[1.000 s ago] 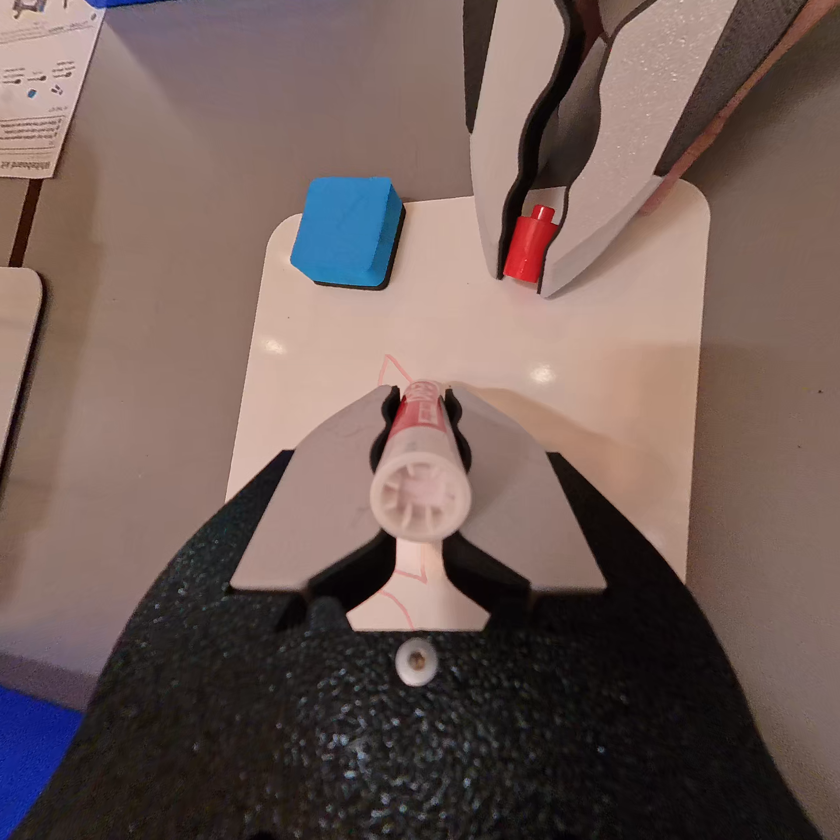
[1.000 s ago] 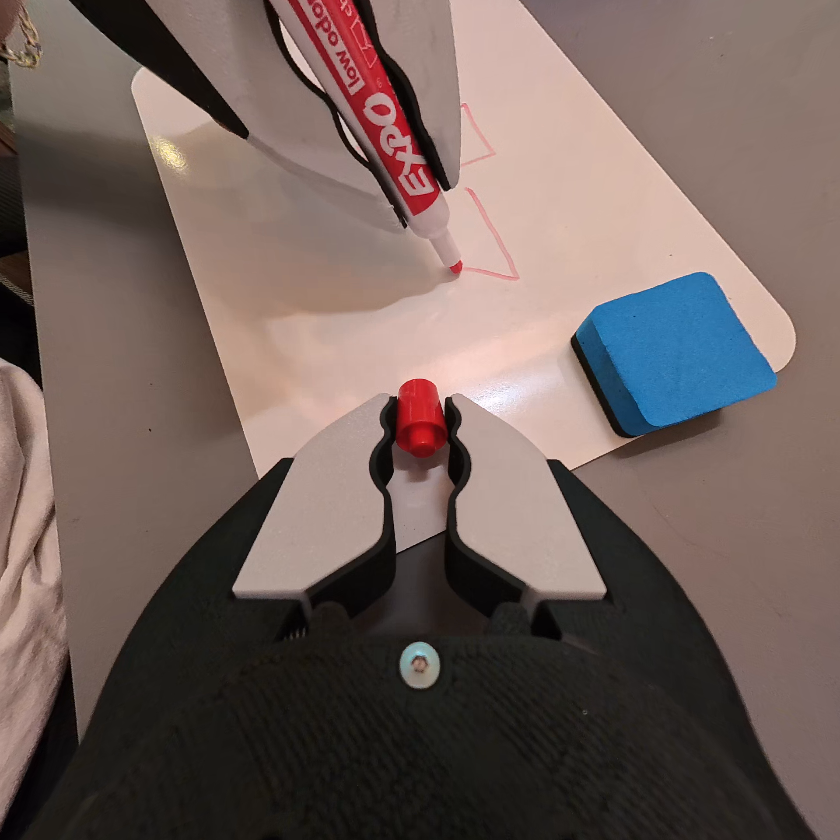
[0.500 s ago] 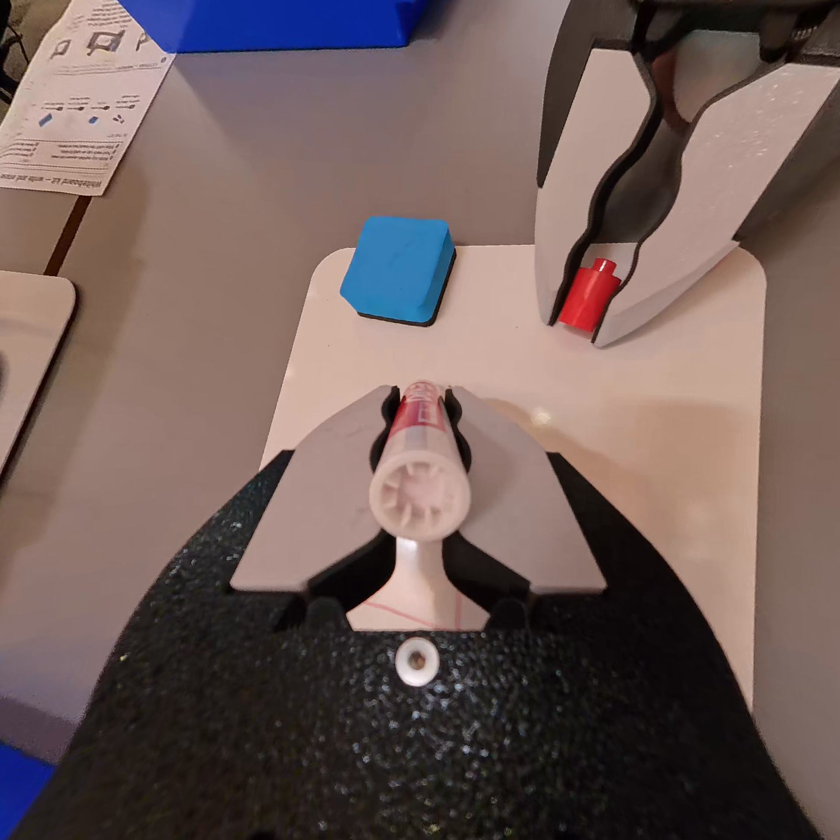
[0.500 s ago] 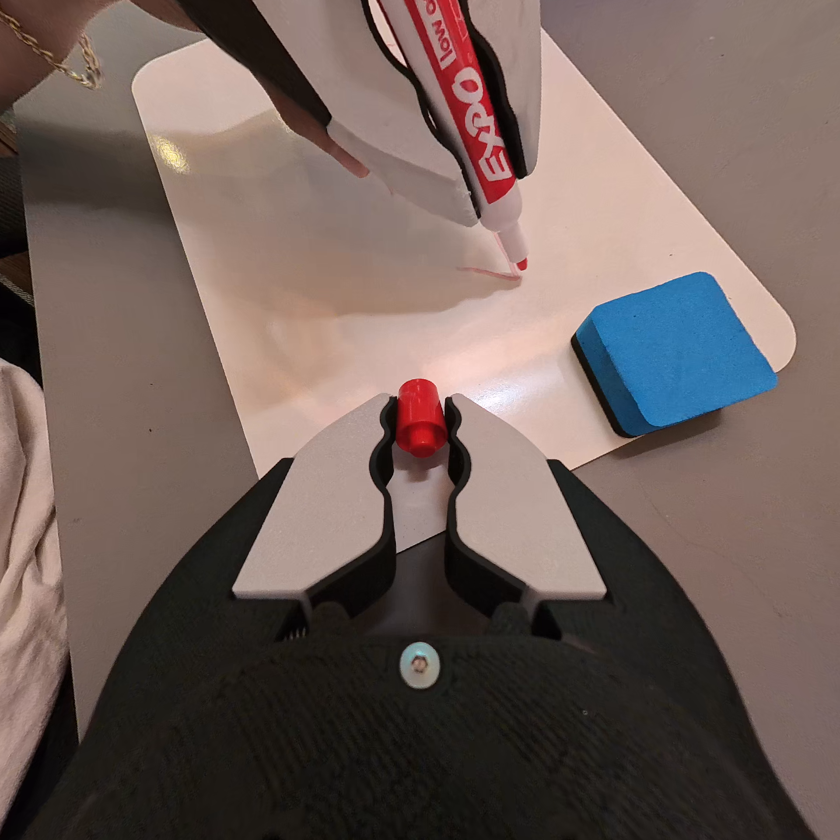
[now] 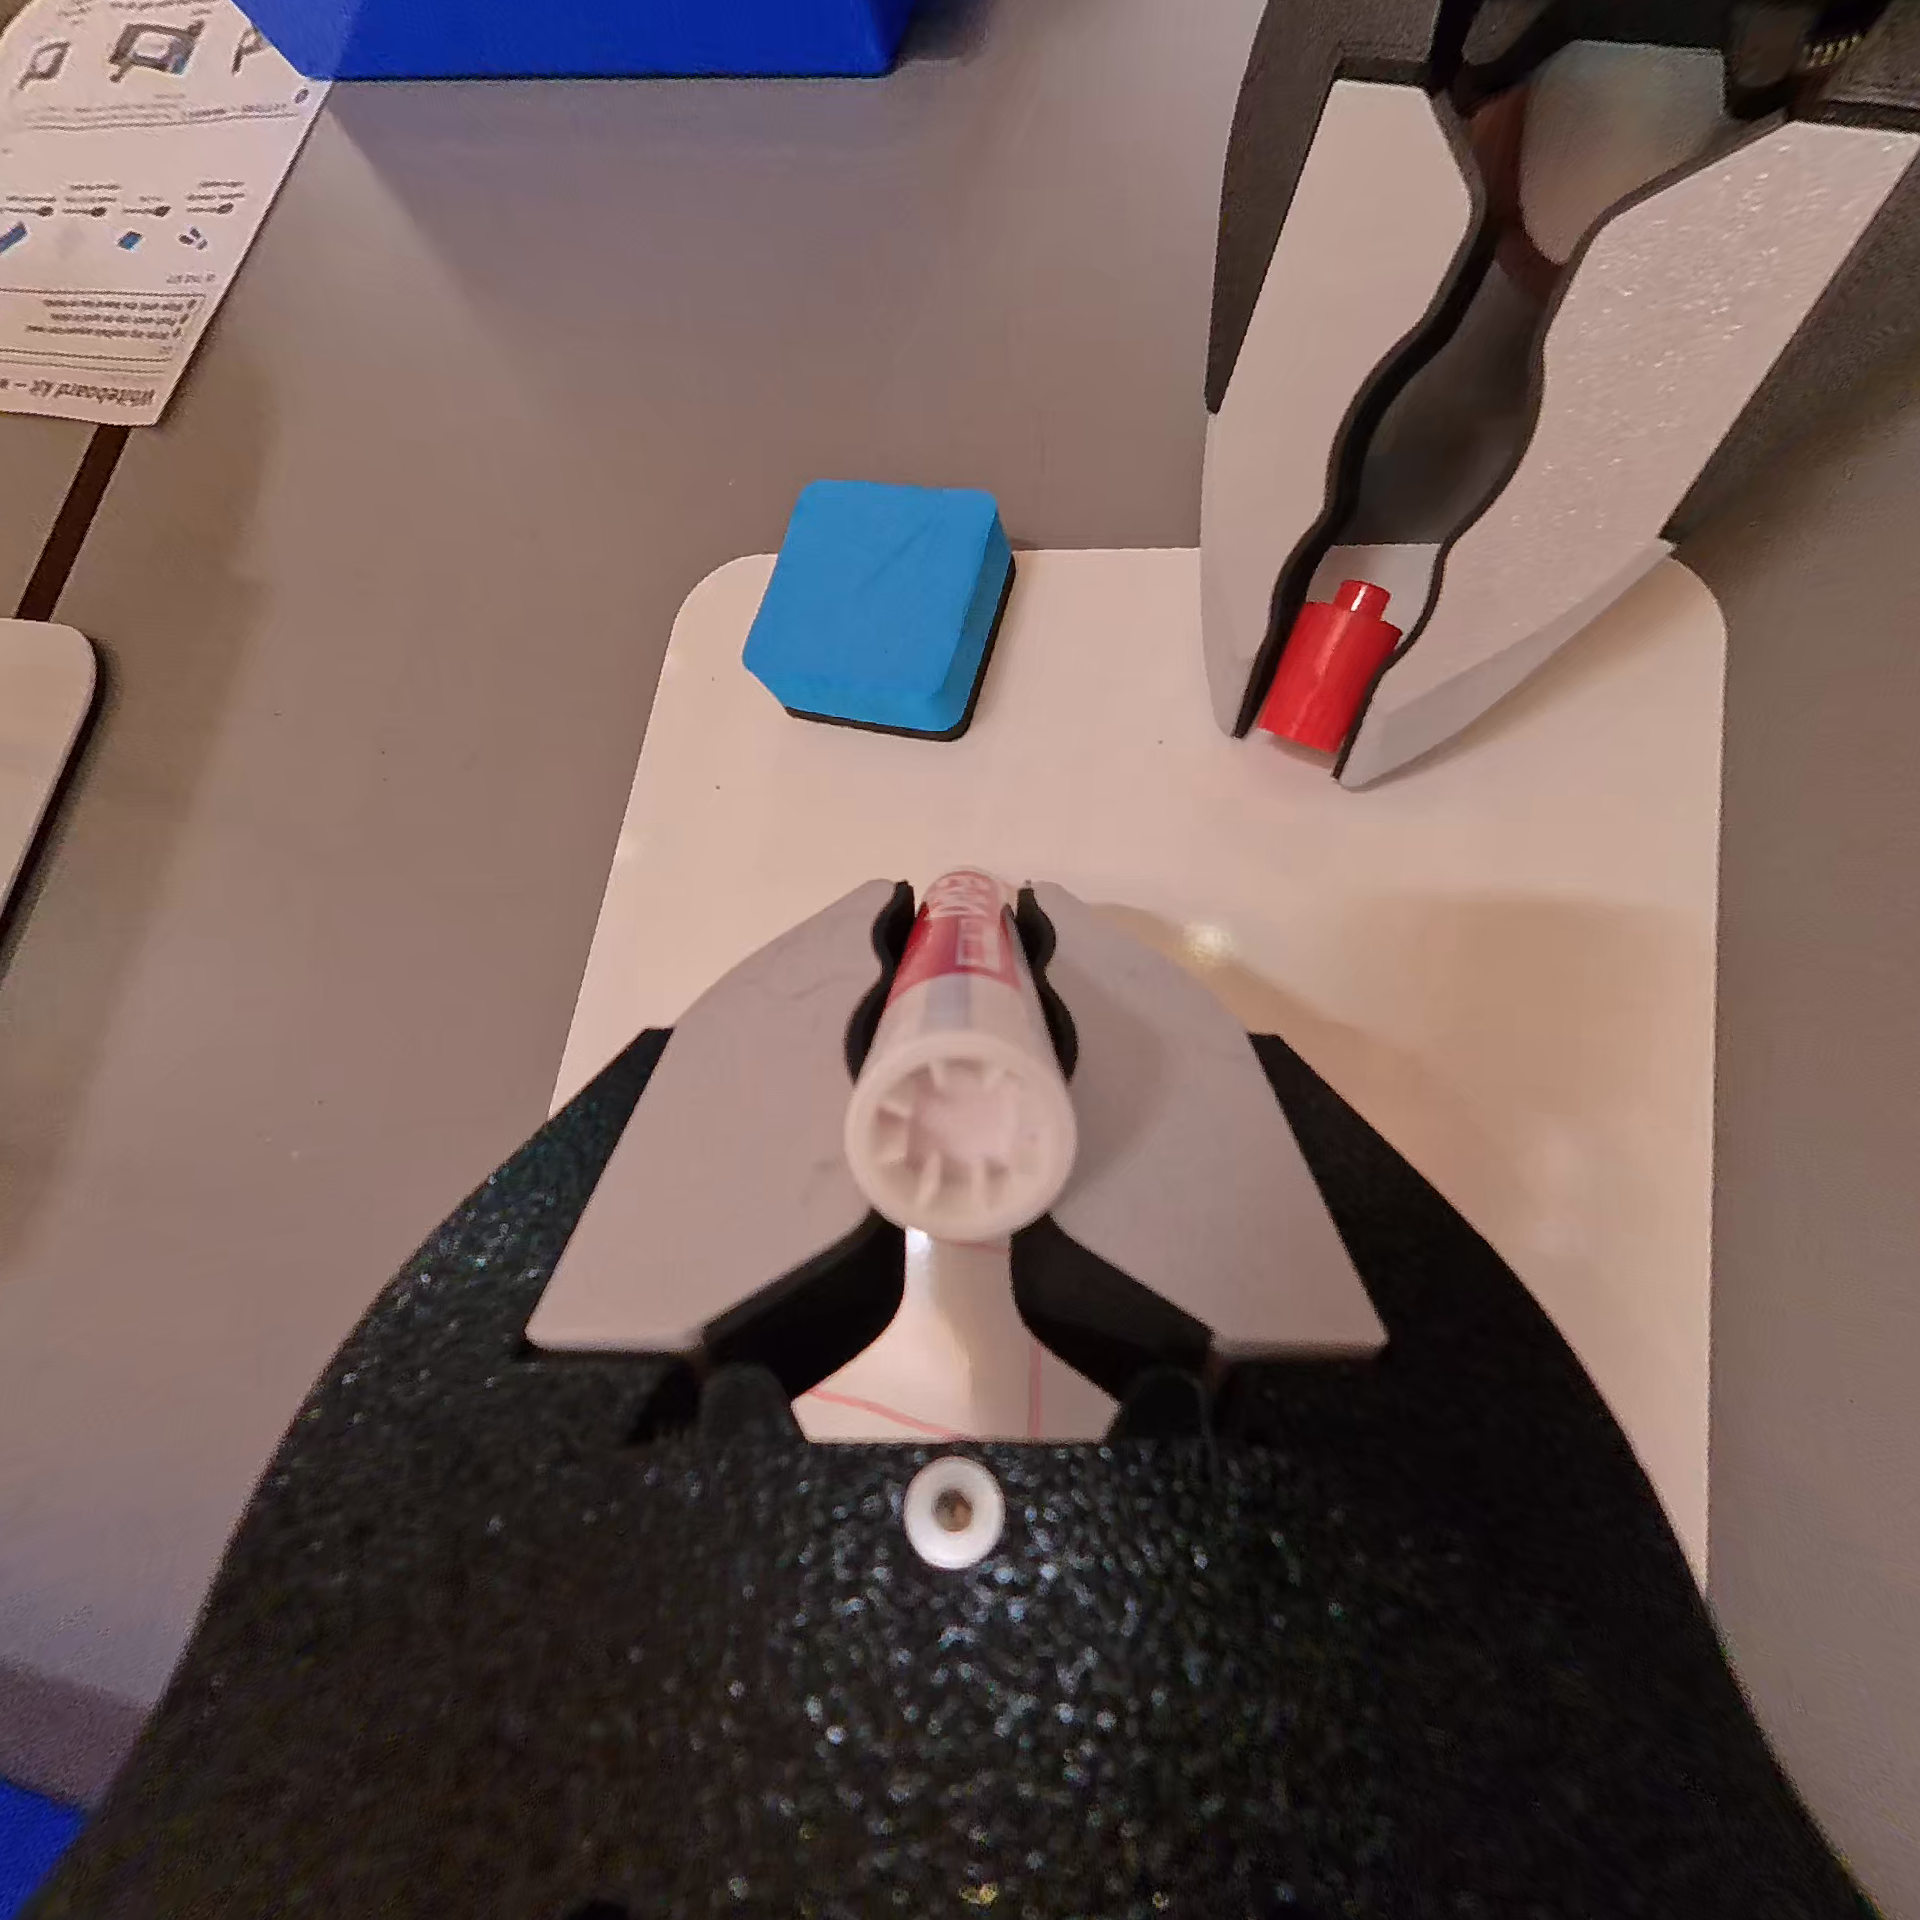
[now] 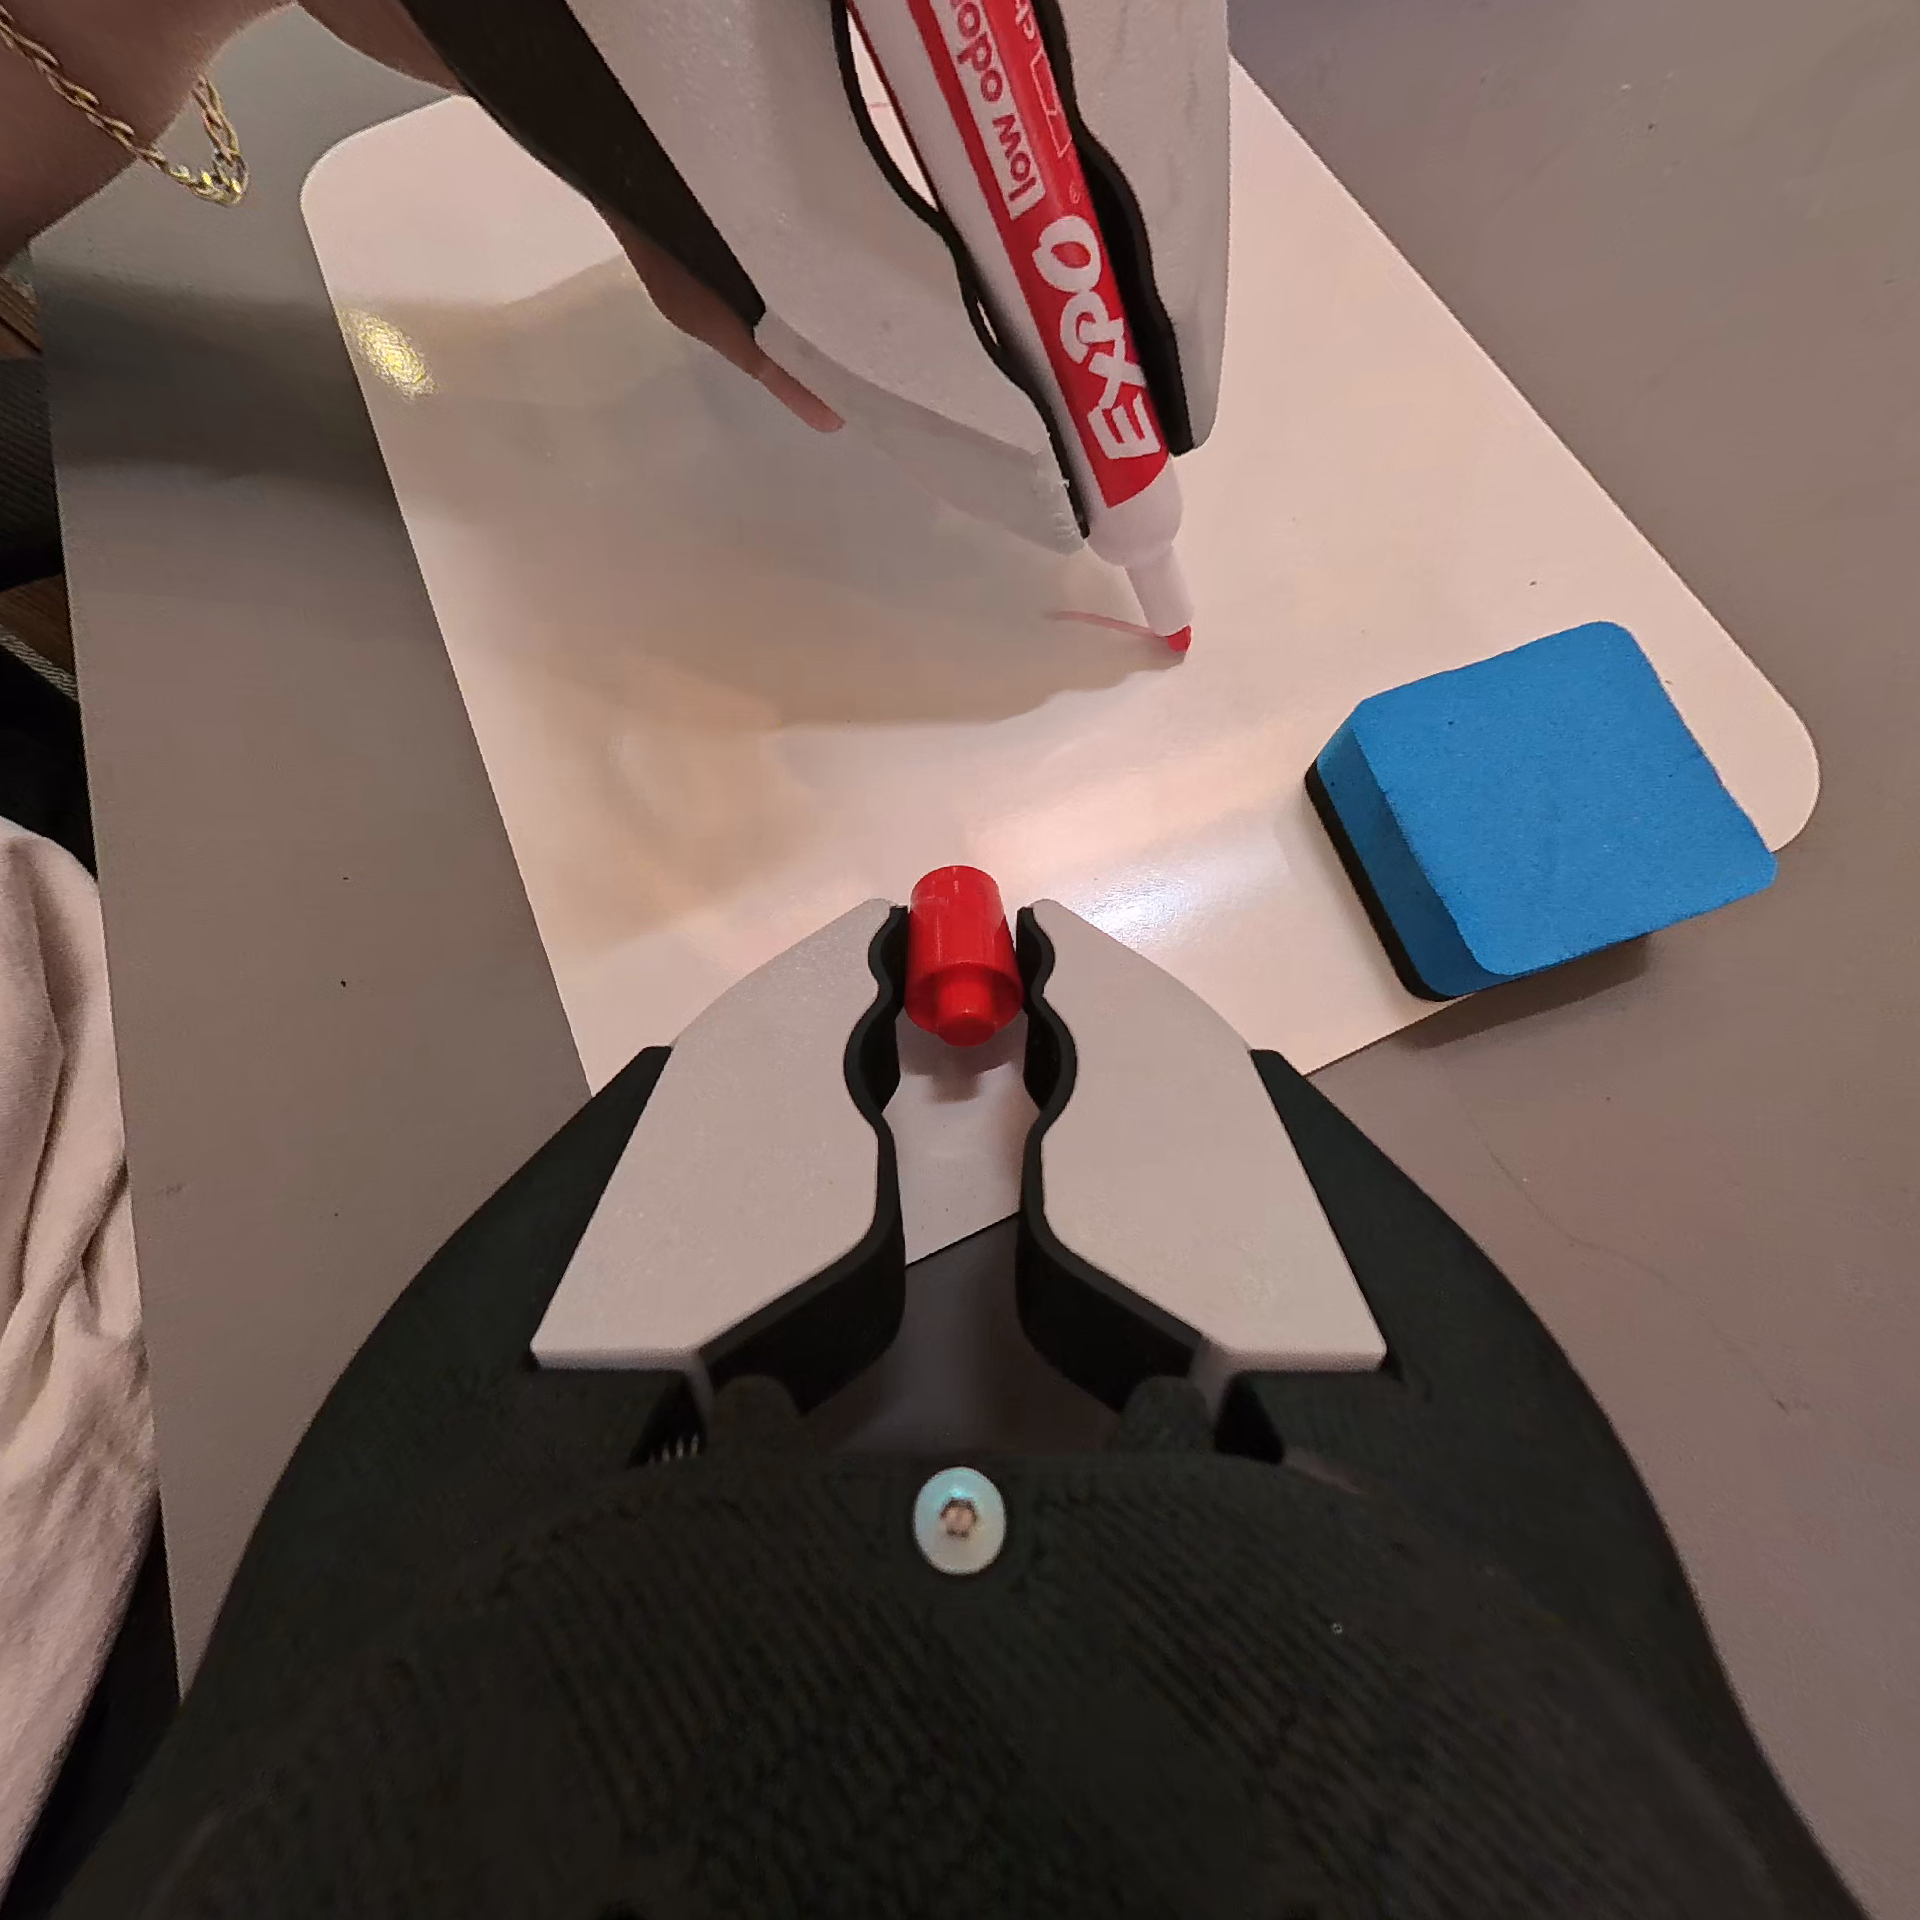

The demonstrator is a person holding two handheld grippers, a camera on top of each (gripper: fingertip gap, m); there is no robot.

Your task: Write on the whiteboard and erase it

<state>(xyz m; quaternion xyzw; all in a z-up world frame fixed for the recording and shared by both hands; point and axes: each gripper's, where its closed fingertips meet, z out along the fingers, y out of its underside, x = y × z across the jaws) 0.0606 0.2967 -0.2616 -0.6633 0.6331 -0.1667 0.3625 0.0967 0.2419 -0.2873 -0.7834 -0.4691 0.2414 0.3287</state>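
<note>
Now | left gripper (image 5: 958, 894) pinches marker (image 6: 1081, 343), tip seemingly touching whiteboard (image 6: 644, 665) | right gripper (image 6: 958, 914) pinches cap (image 6: 958, 961)

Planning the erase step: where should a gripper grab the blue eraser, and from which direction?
Grip the blue eraser across its two opposite foam side walls, coming straight down from above. It lies flat, dark felt face down, on the whiteboard corner, partly overhanging the edge, so the block's sides look exposed all round. Both grippers are occupied: left gripper holds the marker, right gripper the red cap.
</note>
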